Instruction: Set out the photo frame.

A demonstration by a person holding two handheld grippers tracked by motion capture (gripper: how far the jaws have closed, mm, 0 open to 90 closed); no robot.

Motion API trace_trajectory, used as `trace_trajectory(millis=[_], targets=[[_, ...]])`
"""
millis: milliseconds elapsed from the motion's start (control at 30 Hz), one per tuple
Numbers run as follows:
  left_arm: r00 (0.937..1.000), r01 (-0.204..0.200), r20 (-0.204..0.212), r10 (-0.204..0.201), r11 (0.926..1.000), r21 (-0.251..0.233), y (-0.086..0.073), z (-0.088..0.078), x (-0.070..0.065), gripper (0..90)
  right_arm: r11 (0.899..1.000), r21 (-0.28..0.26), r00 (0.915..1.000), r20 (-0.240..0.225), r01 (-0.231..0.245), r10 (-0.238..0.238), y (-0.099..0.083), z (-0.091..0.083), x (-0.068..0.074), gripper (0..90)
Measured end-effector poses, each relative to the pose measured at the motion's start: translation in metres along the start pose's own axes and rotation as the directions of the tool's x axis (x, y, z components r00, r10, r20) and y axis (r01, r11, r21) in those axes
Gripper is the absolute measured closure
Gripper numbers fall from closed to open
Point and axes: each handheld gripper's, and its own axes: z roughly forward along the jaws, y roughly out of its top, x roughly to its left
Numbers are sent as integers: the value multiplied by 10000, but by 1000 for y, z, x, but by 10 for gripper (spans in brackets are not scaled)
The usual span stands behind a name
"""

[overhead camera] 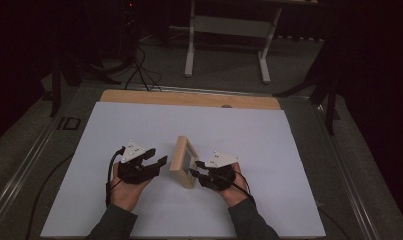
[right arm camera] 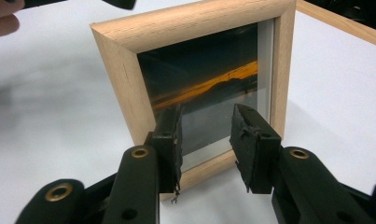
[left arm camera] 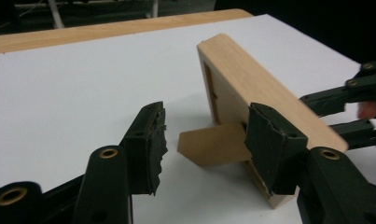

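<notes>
Light wooden picture frame is seen standing upright near the middle of the white-covered tabletop, propped on a flat brown easel leg that is folded out from its back. Behind its glass, a dark landscape photograph with an orange streak of sky is shown in the right gripper view.

The frame is flanked by the two claws. The left claw is held just beside the frame's back; its jaws are spread wide, with nothing pressed between the pads. The easel leg is seen through the gap between them, and one pad lies in front of the frame's lower rear edge; whether it touches the wood cannot be told. The right claw is held at the glass side, low against the frame's near corner. Its jaws are parted as well, and nothing is gripped by its pads. Whether the fingertips rest against the frame cannot be told.
</notes>
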Motion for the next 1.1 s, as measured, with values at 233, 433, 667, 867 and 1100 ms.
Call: trace_trajectory(millis=[233, 433, 667, 867, 1100], targets=[[9995, -133, 273, 135, 9999, -88, 4, -2, -7, 437, 10000, -21, 9999, 43, -91, 91, 0, -1, -2, 620], [9983, -143, 559, 152, 9998, -164, 7, -3, -14, 416, 9999, -30, 9999, 70, -137, 137, -1, -2, -3, 613], [9971, -272, 714, 274, 9996, -46, 8, -1, -21, 395, 9998, -45, 9998, 108, -171, 172, -1, -3, -5, 608], [9955, -385, 866, 379, 9992, 50, 7, 3, -28, 375, 9997, -54, 9996, 128, -231, 232, -1, -4, -6, 604], [9947, -540, 883, 524, 9984, 160, 7, 6, -35, 347, 9997, -53, 9996, 132, -229, 230, -1, -4, -6, 602]])
